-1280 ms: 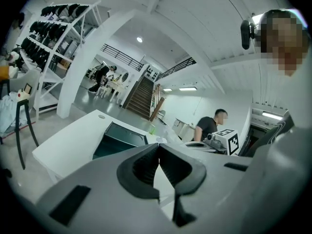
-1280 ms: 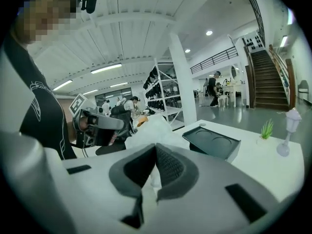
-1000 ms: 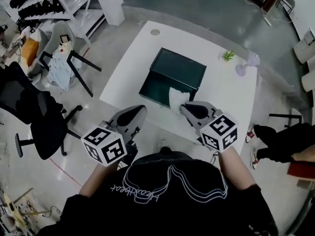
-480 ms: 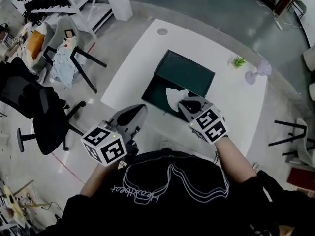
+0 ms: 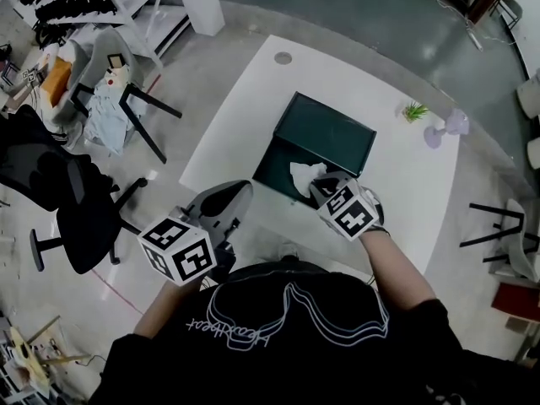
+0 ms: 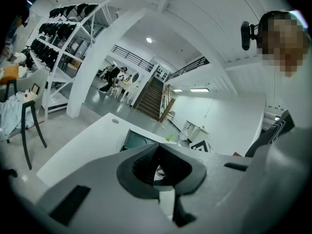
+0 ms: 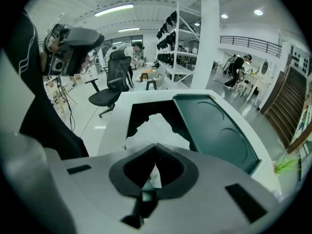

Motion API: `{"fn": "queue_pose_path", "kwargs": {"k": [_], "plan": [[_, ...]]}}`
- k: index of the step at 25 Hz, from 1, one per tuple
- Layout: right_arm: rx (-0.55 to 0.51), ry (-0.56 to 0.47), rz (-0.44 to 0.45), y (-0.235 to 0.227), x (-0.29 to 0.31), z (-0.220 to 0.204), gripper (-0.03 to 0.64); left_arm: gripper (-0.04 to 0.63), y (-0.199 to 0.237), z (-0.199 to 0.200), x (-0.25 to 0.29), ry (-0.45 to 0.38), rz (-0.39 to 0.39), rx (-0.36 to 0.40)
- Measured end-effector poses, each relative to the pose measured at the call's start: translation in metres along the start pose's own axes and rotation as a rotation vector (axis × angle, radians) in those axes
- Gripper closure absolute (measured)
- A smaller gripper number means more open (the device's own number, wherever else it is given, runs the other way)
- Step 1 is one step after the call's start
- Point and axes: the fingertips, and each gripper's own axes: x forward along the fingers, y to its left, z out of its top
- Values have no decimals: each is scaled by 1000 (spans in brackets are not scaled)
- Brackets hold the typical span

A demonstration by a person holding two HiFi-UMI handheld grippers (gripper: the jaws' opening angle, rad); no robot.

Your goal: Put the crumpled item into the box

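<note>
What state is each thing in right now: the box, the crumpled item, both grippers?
box: open, lid up.
crumpled item: held at the box's opening, not released.
right gripper: shut on the crumpled item.
left gripper: shut, empty.

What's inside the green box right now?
Just the crumpled white paper, hanging in the opening of the box from the right gripper's shut jaws. The rest looks dark and bare; the paper covers part of the floor.

black t-shirt point(image 5: 278, 336), short sleeves, white looping line drawing and script across the back. left gripper point(image 5: 231, 194), right gripper point(image 5: 321, 184): grey moulded shells, dark inner pads, each with black-and-white marker cube point(image 5: 179, 249).
</note>
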Motion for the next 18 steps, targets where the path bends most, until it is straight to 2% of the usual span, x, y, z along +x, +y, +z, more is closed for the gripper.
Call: {"fn": "queue_pose_path", "kwargs": {"k": [4,10,18], "plan": [[-27,105,-14,-2,14,-9,612,591,8,0,-5,5,2,-13],[-28,202,-10,-3,30,-19,611,591,20,1,-14,1,10,-19],[-20,239,3,0,38,-22,573,591,38,8,-25,-26,17,-31]]}}
